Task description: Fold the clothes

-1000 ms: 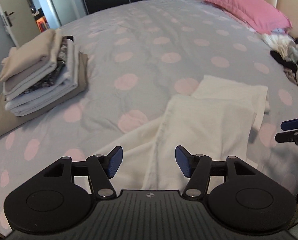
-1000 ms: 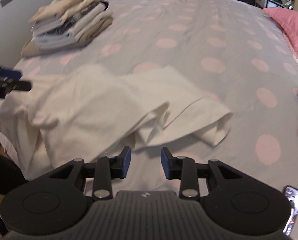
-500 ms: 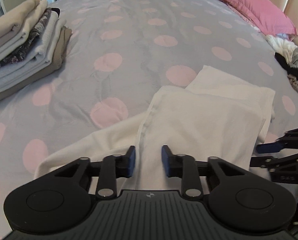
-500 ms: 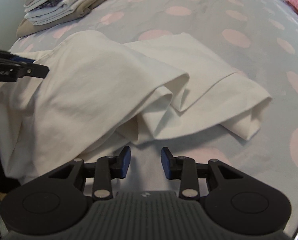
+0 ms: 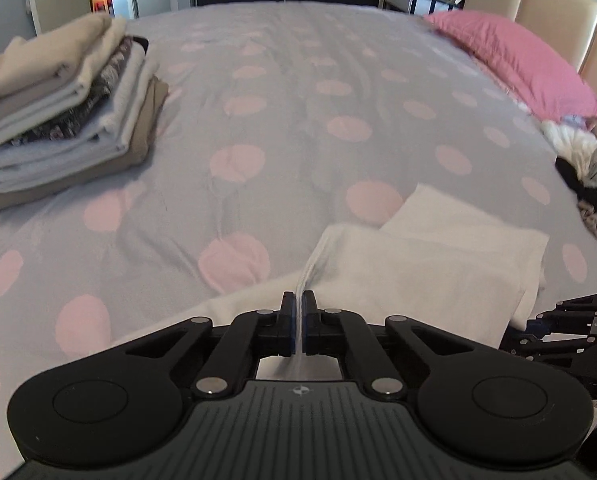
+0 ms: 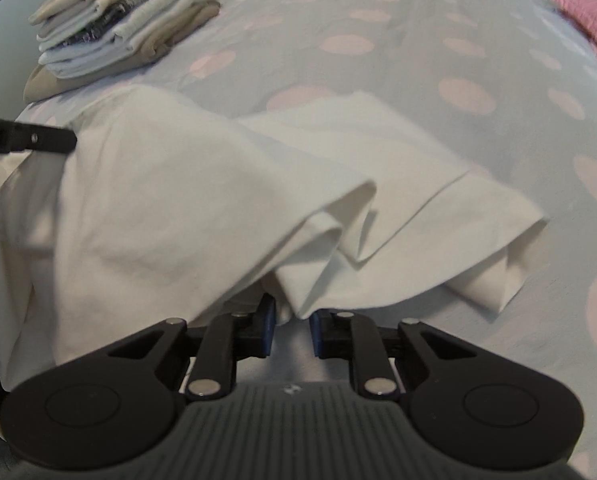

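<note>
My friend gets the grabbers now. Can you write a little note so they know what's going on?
Left gripper: shut on the near edge of the white garment.
Right gripper: open, its fingers either side of a fold at the garment's near right edge, not yet pinching.
The garment lies partly folded on the spotted bed cover.
Done: a stack of folded clothes sits far left.
Left: close the right gripper, finish this fold, then the unfolded heap by the pink pillow.
</note>
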A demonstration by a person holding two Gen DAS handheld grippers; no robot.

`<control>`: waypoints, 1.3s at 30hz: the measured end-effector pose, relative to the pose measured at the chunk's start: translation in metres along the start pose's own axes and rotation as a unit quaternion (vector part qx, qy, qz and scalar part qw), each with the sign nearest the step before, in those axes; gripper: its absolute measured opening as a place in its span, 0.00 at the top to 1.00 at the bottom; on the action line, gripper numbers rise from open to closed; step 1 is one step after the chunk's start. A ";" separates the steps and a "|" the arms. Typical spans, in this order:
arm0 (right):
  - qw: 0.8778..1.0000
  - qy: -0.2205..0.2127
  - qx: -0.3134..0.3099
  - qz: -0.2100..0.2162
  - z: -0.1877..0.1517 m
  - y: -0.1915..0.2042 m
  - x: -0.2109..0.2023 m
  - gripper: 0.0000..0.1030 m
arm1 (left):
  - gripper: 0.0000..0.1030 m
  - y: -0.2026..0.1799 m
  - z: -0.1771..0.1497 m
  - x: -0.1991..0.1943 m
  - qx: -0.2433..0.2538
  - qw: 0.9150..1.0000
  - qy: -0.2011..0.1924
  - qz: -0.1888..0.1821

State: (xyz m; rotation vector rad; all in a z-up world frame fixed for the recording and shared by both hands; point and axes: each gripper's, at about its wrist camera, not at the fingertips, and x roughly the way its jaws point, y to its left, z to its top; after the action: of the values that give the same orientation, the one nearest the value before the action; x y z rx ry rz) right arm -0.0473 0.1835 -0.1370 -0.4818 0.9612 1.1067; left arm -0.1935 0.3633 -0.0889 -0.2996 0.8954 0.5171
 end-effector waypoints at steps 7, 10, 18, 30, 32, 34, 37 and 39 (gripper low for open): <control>0.999 -0.027 -0.014 -0.021 0.015 0.000 -0.028 0.82 | 0.99 0.020 0.022 -0.034 -0.023 0.999 -0.039 0.018; 0.999 -0.033 -0.012 -0.027 0.020 -0.004 -0.038 0.95 | 0.99 0.041 0.033 -0.058 -0.035 0.995 -0.078 0.052; 0.998 -0.024 -0.028 -0.045 0.033 -0.018 -0.038 0.90 | 0.99 0.121 0.041 -0.060 -0.110 0.979 -0.060 0.159; 0.990 -0.025 -0.136 -0.025 0.028 -0.002 -0.041 0.55 | 0.83 0.117 0.027 -0.048 -0.036 0.989 -0.019 0.144; 0.987 -0.023 -0.155 -0.027 0.029 0.001 -0.041 0.55 | 0.73 0.107 0.025 -0.044 -0.018 0.993 -0.002 0.120; 0.984 -0.023 -0.171 -0.032 0.033 0.006 -0.039 0.54 | 0.62 0.092 0.019 -0.036 -0.001 0.996 0.017 0.087; 0.981 -0.026 -0.189 -0.037 0.040 0.015 -0.034 0.51 | 0.55 0.069 0.007 -0.022 0.021 0.998 0.047 0.039; 0.980 -0.030 -0.193 -0.034 0.044 0.021 -0.031 0.51 | 0.55 0.053 -0.002 -0.012 0.037 0.997 0.069 0.015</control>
State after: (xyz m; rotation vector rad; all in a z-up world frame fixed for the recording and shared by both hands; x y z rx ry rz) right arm -0.0524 0.2090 -0.0851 -0.7862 0.6714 1.2436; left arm -0.2298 0.4035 -0.0826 -0.2558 1.0526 0.4944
